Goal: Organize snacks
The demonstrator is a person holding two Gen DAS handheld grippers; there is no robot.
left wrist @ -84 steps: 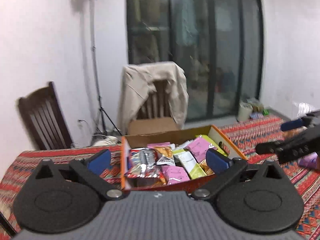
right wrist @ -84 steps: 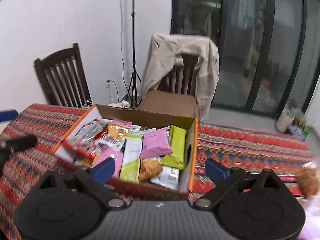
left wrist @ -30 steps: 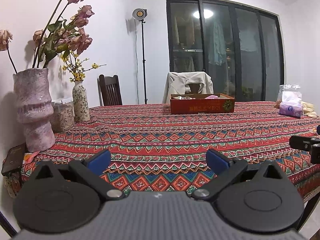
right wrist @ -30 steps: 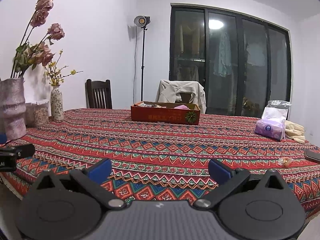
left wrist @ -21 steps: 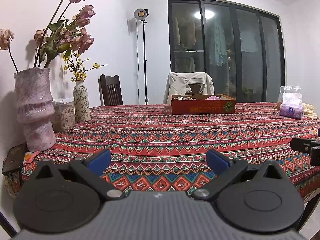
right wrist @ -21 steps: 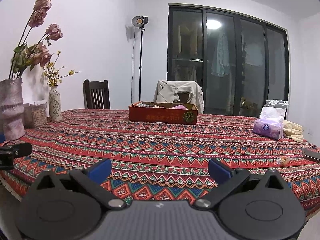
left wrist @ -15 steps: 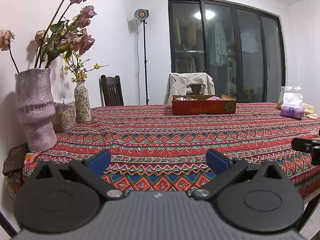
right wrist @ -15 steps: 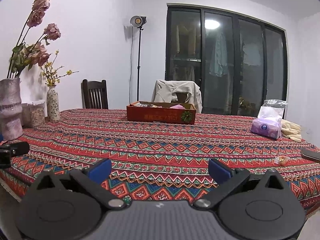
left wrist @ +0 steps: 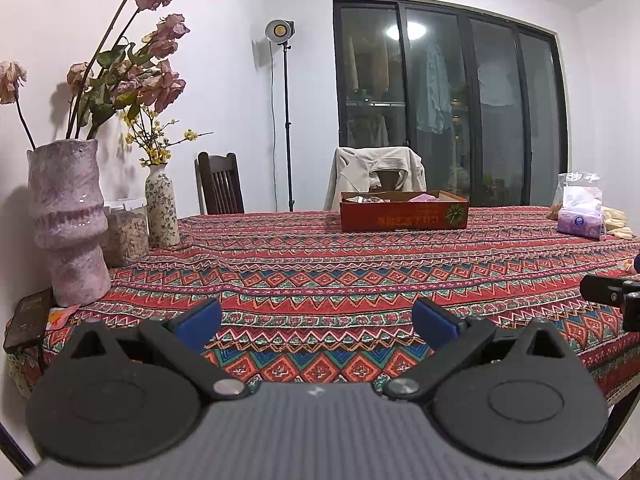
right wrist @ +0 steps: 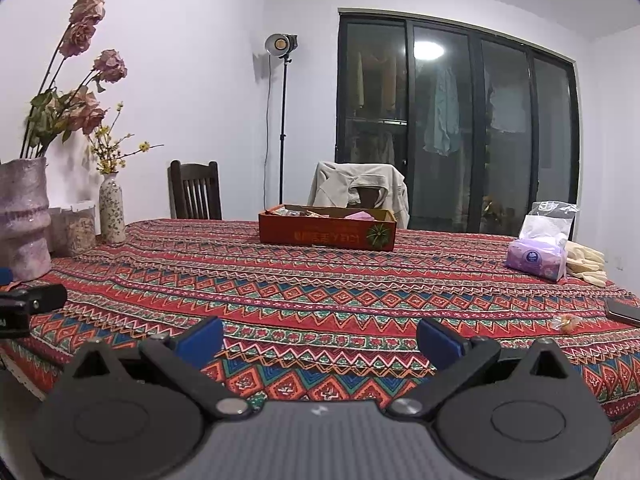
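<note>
The desk (right wrist: pixel 320 288) under a red patterned cloth carries the orange cardboard snack box (right wrist: pixel 327 232) at its far edge. Both grippers, left gripper (left wrist: pixel 316 322) and right gripper (right wrist: pixel 320 338), hover at the near edge, fingers spread, empty. 1 small wrapped snack (right wrist: pixel 567 322) near the right edge risks being overlooked.

An open orange snack box (right wrist: pixel 327 231), packets inside, sits far across the table.

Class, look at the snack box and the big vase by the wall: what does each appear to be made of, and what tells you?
Snack box: probably printed cardboard, red-orange and matte, with thin straight walls and a brown inner edge. Big vase: probably glazed ceramic, mottled pink and white, with a lumpy surface and small shiny highlights.
</note>
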